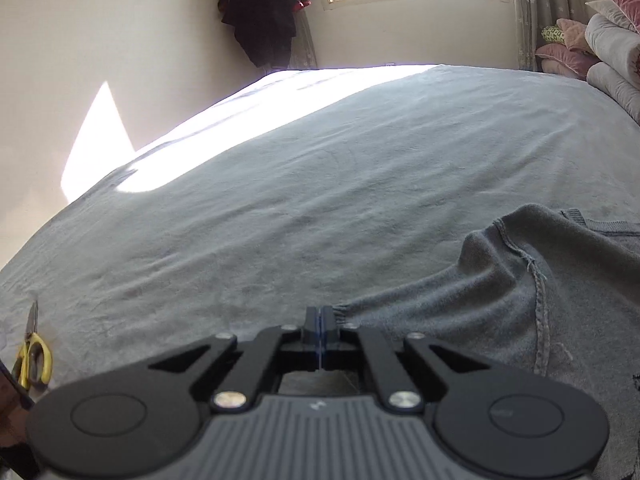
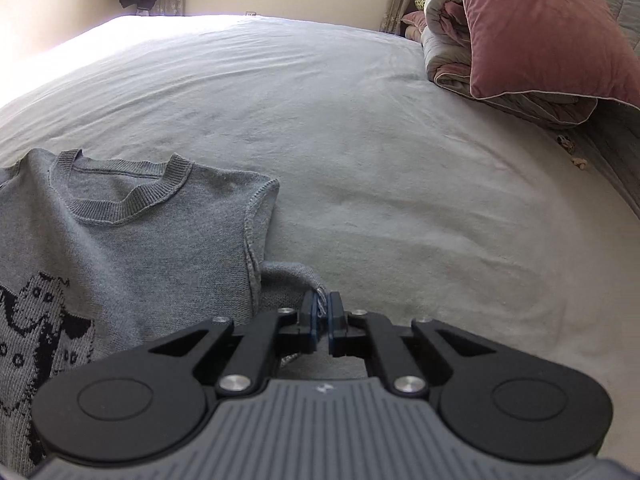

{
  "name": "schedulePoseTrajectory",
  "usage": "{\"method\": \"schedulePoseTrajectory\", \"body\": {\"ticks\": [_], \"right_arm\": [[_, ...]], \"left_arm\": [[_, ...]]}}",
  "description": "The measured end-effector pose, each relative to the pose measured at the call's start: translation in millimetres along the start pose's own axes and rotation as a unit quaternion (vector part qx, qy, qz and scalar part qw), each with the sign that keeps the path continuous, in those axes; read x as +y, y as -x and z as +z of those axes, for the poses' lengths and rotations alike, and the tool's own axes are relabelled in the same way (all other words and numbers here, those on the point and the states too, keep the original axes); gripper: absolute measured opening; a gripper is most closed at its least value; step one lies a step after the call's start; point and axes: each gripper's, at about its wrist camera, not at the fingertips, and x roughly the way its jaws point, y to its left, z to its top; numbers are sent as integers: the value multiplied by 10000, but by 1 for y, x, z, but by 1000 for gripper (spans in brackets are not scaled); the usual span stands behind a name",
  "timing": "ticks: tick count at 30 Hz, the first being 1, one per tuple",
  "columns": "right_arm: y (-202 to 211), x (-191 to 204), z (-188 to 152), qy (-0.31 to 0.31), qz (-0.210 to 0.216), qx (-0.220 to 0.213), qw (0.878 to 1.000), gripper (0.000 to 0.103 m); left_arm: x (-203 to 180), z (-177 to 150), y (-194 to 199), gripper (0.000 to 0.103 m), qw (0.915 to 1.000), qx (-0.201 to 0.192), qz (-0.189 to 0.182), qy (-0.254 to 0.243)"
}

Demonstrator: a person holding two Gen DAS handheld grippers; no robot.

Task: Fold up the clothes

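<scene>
A grey knit sweater (image 2: pixel 132 240) with a dark patterned front lies flat on the bed, collar pointing away from me. My right gripper (image 2: pixel 321 312) is shut on the edge of the sweater's right sleeve (image 2: pixel 286 280), and grey threads show between its pads. In the left wrist view the other sleeve (image 1: pixel 440 296) runs from the shoulder down to its ribbed cuff. My left gripper (image 1: pixel 320 316) is shut, with that cuff lying against its right finger. No fabric shows between its pads.
A grey bedsheet (image 2: pixel 380 168) covers the wide bed. Folded quilts and a pink pillow (image 2: pixel 536 28) are stacked at the far right. Yellow-handled scissors (image 1: pixel 34 354) lie on the sheet at the near left. Dark clothes (image 1: pixel 264 8) hang in the far corner beside the window.
</scene>
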Motion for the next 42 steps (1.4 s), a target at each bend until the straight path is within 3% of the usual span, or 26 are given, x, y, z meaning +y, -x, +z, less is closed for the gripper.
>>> {"method": "schedulePoseTrajectory", "body": {"ticks": [7,11,16,18,20,22,23,24,30,42], "right_arm": [[-16,-31,19,24,-730,-174,9972,4],[-27,-48,19,-102,-974,-167,9951,4],[-27,-56,8,-368,-706,-7,9968,13],[-22,-58,4,-462,-602,59,9971,15],[-16,-61,2,-615,-421,171,9971,17],[-8,-62,-2,-743,-260,278,9965,26],[-2,-61,-5,-761,-175,312,9965,38],[4,-59,-8,-762,-89,340,9965,44],[39,-44,-30,-588,273,548,9964,44],[103,-13,-94,-984,1095,925,9848,44]], "left_arm": [[3,21,-20,0,9994,-38,298,-174],[-5,15,-27,0,9997,99,188,-142],[-14,6,-30,5,9995,300,-51,-60],[-16,3,-24,13,9989,414,-199,13],[-13,0,-15,15,9978,545,-350,165],[-9,-4,-8,19,9961,652,-509,308],[-7,-6,-2,25,9950,711,-594,361],[-5,-9,5,29,9938,775,-689,394],[-2,-35,41,34,9877,989,-1150,388],[5,-104,100,34,9716,1289,-1935,439]]}}
